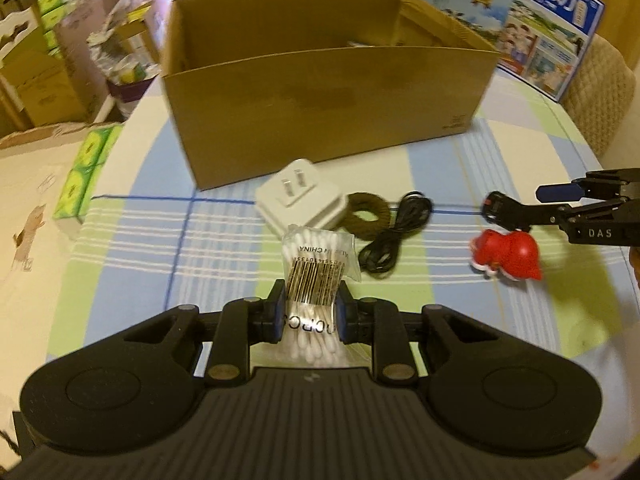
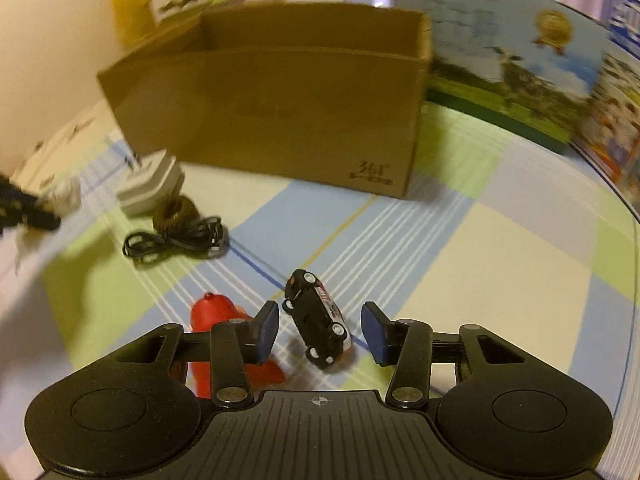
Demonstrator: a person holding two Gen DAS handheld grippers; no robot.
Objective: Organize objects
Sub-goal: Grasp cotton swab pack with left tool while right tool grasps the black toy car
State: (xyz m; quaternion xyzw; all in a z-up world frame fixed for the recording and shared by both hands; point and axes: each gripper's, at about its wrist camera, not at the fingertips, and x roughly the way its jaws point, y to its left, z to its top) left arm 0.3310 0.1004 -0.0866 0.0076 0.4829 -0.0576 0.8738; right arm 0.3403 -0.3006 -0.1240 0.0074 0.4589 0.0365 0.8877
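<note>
Short of the cardboard box (image 1: 320, 92), the left claw (image 1: 310, 314) pinches a light, crinkly cotton-swab bag (image 1: 316, 264) mid-pack, while the right claw (image 2: 320, 330), spread, straddles a small, rigid toy car (image 2: 318, 316), best taken across its sides.

Left gripper (image 1: 310, 314) fingers clamped; right gripper (image 2: 319, 330) fingers apart.

Brown cardboard box (image 1: 320, 112), checked blue-green-cream tablecloth (image 1: 224, 236), red toy (image 1: 508, 254), seemingly black-and-white car (image 2: 318, 318).
</note>
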